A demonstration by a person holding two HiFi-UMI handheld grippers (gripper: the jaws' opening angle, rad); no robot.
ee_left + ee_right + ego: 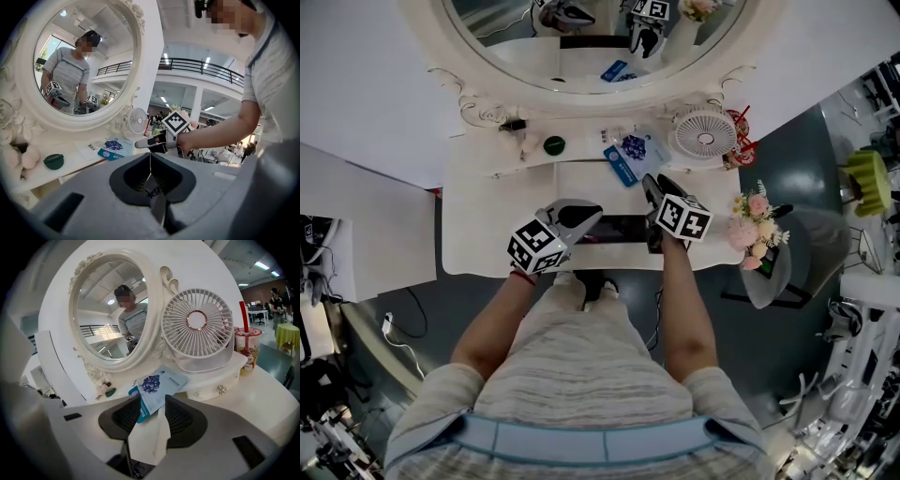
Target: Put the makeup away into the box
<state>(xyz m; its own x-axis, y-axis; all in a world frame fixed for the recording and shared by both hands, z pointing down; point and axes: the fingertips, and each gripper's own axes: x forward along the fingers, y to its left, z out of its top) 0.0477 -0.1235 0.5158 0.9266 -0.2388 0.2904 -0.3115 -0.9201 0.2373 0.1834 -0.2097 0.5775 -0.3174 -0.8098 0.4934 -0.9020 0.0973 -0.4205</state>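
Mirror (pixel 581 37) above white surface (pixel 487 234). Fan (pixel 705 134) on back shelf (pixel 581 150). Left tongs (pixel 586 217) pressed together, empty. Right tongs (pixel 654 186) wide apart, empty, near blue packet (pixel 630 155) lying flat beside fan.

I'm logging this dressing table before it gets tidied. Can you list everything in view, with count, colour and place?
table: one, white, centre
mirror: one, white oval frame, back of table
fan: one, white, right end of shelf
drink cup: one, clear with red straw, right of fan
blue packet: one, light blue, shelf centre, near end between the right gripper's jaws
white sheet: one, white, left of packet
green compact: one, dark green, shelf left
flowers: one bunch, pink, table's right edge
dark box: one, black, between the grippers
person: one, grey striped top
left gripper: one, grey, shut, empty
right gripper: one, grey, open
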